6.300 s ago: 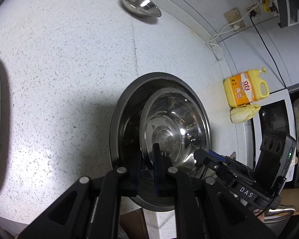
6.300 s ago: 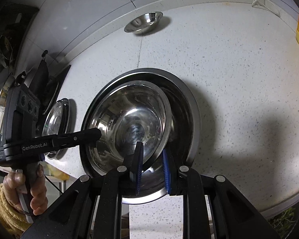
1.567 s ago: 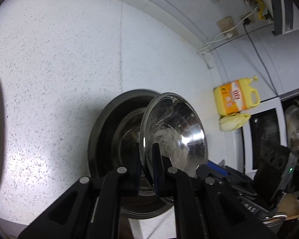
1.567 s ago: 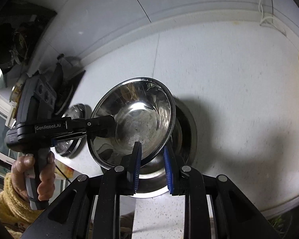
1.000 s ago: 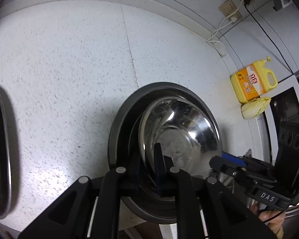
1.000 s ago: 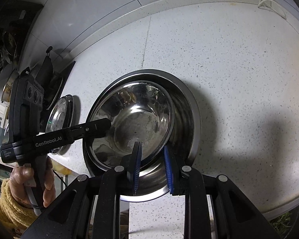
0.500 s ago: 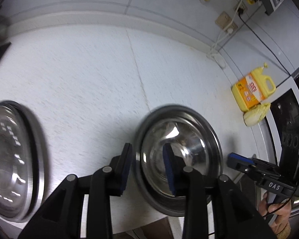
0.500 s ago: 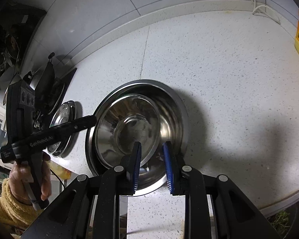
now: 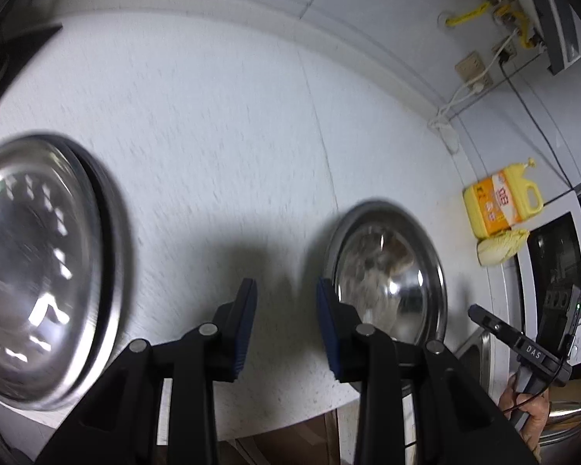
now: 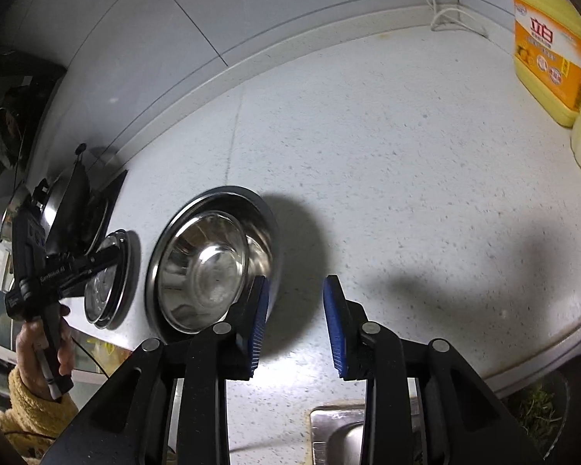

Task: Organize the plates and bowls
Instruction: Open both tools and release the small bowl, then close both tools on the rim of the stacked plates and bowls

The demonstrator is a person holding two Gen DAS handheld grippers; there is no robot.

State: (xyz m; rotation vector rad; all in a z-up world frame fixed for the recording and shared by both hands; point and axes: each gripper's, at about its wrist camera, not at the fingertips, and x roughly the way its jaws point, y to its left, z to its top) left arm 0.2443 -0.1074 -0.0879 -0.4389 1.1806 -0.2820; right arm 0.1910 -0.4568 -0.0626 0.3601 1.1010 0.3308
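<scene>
A steel bowl (image 10: 209, 267) sits nested in a larger steel bowl (image 10: 265, 213) on the white counter; the nest also shows in the left wrist view (image 9: 387, 283). A stack of steel plates (image 9: 38, 271) lies at the left, and shows small in the right wrist view (image 10: 110, 283). My left gripper (image 9: 286, 325) is open and empty above the counter between the plates and the bowls. My right gripper (image 10: 296, 319) is open and empty just right of the bowls. The other gripper shows in each view: the right one (image 9: 523, 348), the left one (image 10: 54, 271).
A yellow detergent jug (image 9: 499, 203) and a pale cabbage (image 9: 501, 246) stand at the right by a white appliance (image 9: 550, 271). A sink rim (image 10: 341, 438) lies below the counter edge. A dark stove (image 10: 85, 197) sits at the far left.
Both grippers have let go of the smaller bowl, which now rests in the larger bowl. Both opened wide and drew back; the left swung left toward the plates, the right moved right.
</scene>
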